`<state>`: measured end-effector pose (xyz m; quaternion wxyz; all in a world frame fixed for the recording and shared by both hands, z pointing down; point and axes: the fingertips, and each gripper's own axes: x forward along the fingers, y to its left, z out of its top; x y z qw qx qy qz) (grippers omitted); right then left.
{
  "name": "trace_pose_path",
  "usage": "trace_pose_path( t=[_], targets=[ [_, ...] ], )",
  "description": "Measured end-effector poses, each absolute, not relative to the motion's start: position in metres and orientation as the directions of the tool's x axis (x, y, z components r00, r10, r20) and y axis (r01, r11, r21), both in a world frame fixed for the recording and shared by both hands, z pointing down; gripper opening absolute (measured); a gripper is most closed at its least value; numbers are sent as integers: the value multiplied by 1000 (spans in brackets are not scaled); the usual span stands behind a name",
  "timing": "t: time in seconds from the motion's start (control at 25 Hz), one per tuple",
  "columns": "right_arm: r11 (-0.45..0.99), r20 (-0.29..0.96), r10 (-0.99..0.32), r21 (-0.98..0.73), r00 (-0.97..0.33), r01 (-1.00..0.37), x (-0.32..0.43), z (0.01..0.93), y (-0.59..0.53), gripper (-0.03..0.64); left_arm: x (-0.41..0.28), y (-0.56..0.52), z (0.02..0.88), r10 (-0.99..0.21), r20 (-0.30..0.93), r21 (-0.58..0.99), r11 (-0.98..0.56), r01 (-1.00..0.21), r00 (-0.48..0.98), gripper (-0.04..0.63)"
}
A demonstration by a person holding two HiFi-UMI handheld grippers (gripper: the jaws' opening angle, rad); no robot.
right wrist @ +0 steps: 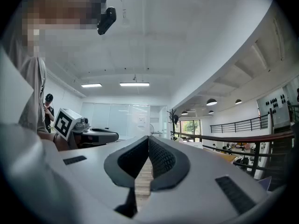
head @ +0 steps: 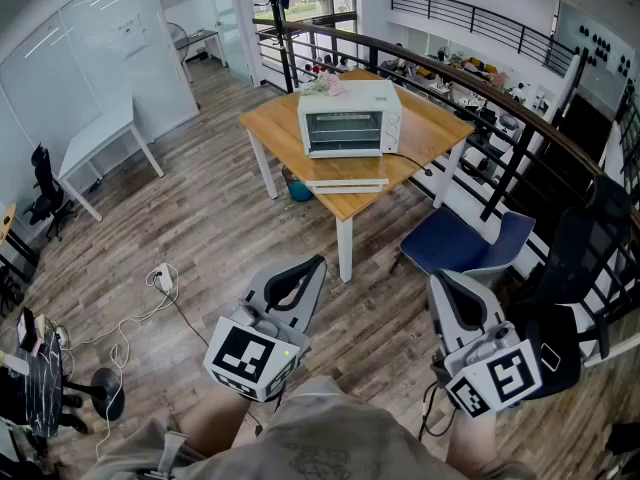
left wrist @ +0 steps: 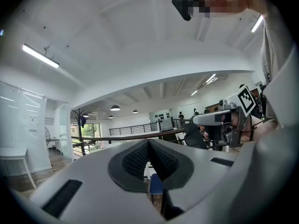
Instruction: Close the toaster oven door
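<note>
A white toaster oven (head: 348,118) stands on a wooden table (head: 440,128) across the room. Its door (head: 347,183) hangs open, folded down flat at the table's front edge. Both grippers are held close to the person's body, far from the table. My left gripper (head: 315,265) points up toward the table, jaws shut with nothing between them. My right gripper (head: 437,280) is likewise shut and empty. The left gripper view shows its shut jaws (left wrist: 148,141) against the ceiling and railing; the right gripper view shows its shut jaws (right wrist: 148,139) the same way. The oven does not appear in either gripper view.
A blue chair (head: 455,243) stands right of the table and a teal bin (head: 297,186) beneath it. A pink bundle (head: 330,85) lies on the oven. A curved railing (head: 520,118) runs behind. A power strip with cable (head: 163,280) lies on the wood floor, left.
</note>
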<state>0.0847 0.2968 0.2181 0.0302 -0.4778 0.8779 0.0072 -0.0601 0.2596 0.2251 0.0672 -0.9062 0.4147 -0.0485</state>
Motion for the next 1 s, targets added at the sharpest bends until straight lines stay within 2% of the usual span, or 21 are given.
trace_pose_path(
  t=[0.32,0.56,0.6,0.64,0.68,0.72,1.0],
  targets=[
    [550,-72,-833,-10,-548,-835,85,214,294,31,-64,259,223,-765,30,-168,-639,-751,644,16],
    [555,-110,-828,-25,-550,-831,84,214,296,32,-65,255,209,-795,-48,-96,-599,-795,605,18],
    [545,-126,-834,-32,-537,-838,87,214,294,34,-65,253,208,-801,-57,-100,-589,-802,595,61],
    [533,-137,-840,-34,-524,-845,89,214,292,35,-65,251,209,-807,-57,-112,-580,-807,588,147],
    [522,-144,-847,-34,-512,-852,91,214,289,109,-66,249,210,-812,-52,-124,-573,-810,582,190],
    [510,-149,-853,-33,-500,-860,93,215,286,186,-69,247,213,-816,-45,-133,-566,-814,576,193],
    [477,-150,-871,-35,-468,-878,101,220,249,190,-89,215,228,-840,-20,-127,-536,-835,542,193]
  ],
)
